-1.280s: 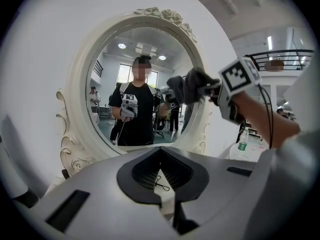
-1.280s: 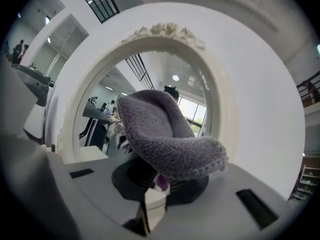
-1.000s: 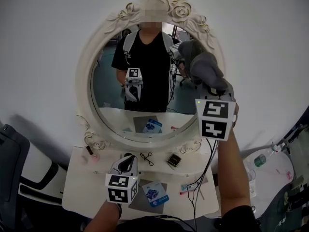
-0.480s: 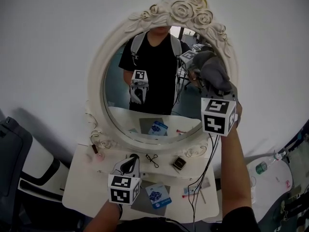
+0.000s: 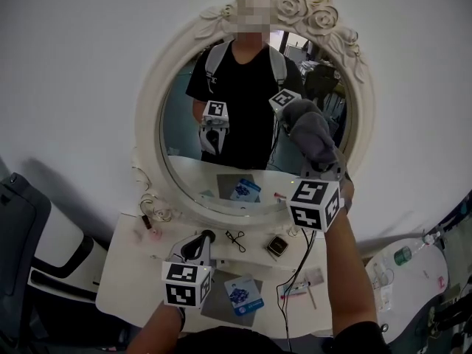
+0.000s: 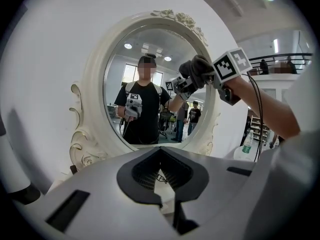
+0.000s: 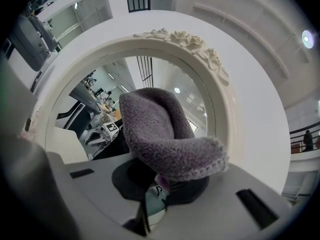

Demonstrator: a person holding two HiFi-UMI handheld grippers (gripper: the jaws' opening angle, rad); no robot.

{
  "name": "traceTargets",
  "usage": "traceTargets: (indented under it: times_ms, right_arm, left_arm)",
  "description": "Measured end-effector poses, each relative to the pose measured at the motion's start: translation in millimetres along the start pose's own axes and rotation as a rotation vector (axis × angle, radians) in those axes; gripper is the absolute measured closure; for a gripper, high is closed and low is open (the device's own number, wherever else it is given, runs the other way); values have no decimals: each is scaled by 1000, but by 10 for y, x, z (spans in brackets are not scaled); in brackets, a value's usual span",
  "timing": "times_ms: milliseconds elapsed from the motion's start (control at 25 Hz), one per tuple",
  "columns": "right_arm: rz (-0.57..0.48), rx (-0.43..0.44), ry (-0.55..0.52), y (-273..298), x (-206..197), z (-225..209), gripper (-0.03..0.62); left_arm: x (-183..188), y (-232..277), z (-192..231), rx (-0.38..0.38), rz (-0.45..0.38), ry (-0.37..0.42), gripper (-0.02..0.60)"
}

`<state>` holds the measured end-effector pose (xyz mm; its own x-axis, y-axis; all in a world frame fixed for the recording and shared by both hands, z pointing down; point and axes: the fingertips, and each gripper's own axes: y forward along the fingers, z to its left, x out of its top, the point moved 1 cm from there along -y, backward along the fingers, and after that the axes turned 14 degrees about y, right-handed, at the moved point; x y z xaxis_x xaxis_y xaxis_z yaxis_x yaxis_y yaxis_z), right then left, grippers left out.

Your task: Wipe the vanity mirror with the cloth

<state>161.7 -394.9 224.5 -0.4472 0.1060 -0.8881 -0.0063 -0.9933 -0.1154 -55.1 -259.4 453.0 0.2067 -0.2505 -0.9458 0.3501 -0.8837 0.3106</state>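
The oval vanity mirror [image 5: 221,72] in a white ornate frame stands on the vanity table [image 5: 122,271]. My right gripper [image 5: 318,169] is shut on a grey-purple cloth [image 5: 310,135] and presses it against the right side of the glass. The right gripper view shows the cloth [image 7: 165,134] folded over the jaws, in front of the mirror frame [image 7: 175,36]. My left gripper [image 5: 198,246] hangs low over the table, shut and holding nothing. In the left gripper view the mirror [image 6: 145,49] is ahead and the cloth [image 6: 197,70] touches its right part.
On the table lie a blue packet [image 5: 243,295], a small square box [image 5: 277,245], a black eyelash curler [image 5: 236,236], a pink bottle [image 5: 147,224] and cables. A round side table with a bottle [image 5: 402,255] stands right. A dark chair [image 5: 18,227] is left.
My right gripper has drawn the cloth down the right side of the glass, from near the upper rim toward the middle. The left gripper has stayed over the table.
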Motion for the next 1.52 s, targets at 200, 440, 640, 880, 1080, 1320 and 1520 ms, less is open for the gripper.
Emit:
traceTargets:
  times_ms: [200,440,640,880,1080,1320,1520]
  right_arm:
    - [73,74,3,-61,-505,384,556]
    - [126,122,-35,-127,-1007,810,556]
    - [175,149,-54,-165,-1313,1042,556]
    - [289,223,-48,-212,-1753,1367,556]
    - [467,333,42,-270,-2172,1642,556]
    - [473,334,78,-419,-2300,1640,556]
    - [224,267,157,-447,-1288,1192,556]
  left_arm:
    - [-23,30,-3,3,6,-6,578]
    - [-41,48,-2,6,13,-5,578]
    - [-19,36,-4,9,9,0,578]
    - [-16,-7,9,17,10,2,578]
    - [-8,-53,9,18,6,2,578]
    - [33,-139,-23,5,-8,9,578]
    - [46,-170,-4,-10,-13,18,578]
